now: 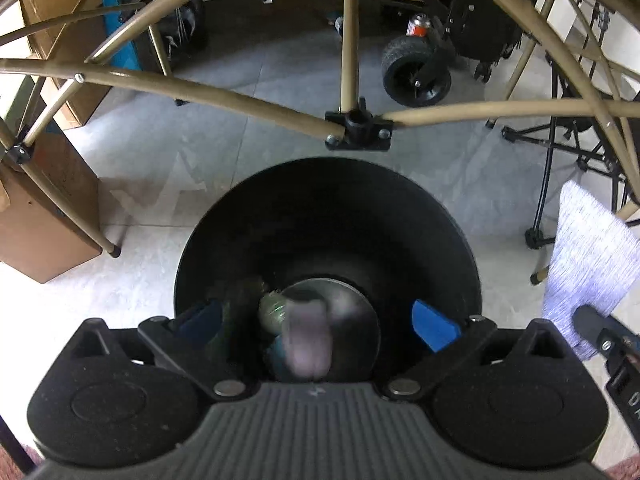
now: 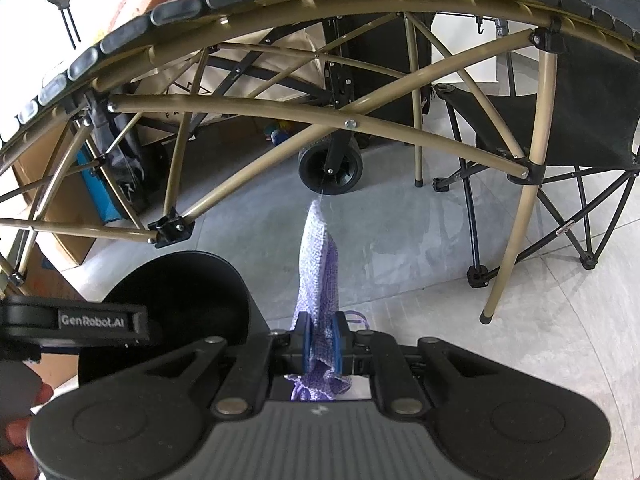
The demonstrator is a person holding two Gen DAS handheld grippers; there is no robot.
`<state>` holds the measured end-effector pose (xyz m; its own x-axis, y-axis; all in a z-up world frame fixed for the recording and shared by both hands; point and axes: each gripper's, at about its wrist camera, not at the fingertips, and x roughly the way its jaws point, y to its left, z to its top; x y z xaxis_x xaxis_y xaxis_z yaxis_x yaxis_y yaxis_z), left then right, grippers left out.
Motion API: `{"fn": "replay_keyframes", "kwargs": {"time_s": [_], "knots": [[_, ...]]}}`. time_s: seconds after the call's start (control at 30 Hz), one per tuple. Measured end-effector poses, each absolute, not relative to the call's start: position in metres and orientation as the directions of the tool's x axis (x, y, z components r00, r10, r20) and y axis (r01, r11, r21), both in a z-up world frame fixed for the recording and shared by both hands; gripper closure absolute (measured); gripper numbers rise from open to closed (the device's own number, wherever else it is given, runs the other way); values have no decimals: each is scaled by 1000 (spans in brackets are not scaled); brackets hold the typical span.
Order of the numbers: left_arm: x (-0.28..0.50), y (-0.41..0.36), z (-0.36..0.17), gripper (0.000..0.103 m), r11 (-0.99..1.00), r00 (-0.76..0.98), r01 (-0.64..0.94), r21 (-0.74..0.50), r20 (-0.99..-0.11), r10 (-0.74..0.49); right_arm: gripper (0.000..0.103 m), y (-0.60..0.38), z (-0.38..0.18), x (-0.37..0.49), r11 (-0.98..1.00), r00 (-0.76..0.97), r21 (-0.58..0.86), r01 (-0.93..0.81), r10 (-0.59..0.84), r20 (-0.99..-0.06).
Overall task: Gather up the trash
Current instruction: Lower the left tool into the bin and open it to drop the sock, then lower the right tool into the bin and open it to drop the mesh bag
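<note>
Drop step. Left gripper (image 1: 316,320), lower centre, spread wide over the bin (image 1: 328,208); blurred trash (image 1: 306,340) inside it, untouched by the pads. Right gripper (image 2: 322,340) clamps the cloth (image 2: 318,264). Next, probably: fetch more trash.

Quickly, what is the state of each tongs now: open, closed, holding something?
Left tongs: open wide over the black bin, holding nothing.
Right tongs: closed on the purple knitted cloth.

bin (image 1: 328,216): black | cloth (image 2: 320,264): speckled lilac | table frame (image 2: 360,124): tan
</note>
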<state>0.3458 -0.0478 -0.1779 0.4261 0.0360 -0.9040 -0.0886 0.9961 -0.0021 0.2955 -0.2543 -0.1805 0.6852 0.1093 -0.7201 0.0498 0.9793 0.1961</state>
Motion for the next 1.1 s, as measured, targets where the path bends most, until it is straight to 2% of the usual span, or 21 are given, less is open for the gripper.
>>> {"fn": "replay_keyframes", "kwargs": {"time_s": [0.73, 1.1], "knots": [[338, -38, -173, 0, 995, 423, -95, 19, -905, 57, 93, -245, -167, 289, 982, 708, 184, 37, 104, -698], [325, -3, -155, 0, 992, 455, -124, 0, -888, 57, 93, -209, -152, 291, 970, 730, 239, -39, 191, -656]]}}
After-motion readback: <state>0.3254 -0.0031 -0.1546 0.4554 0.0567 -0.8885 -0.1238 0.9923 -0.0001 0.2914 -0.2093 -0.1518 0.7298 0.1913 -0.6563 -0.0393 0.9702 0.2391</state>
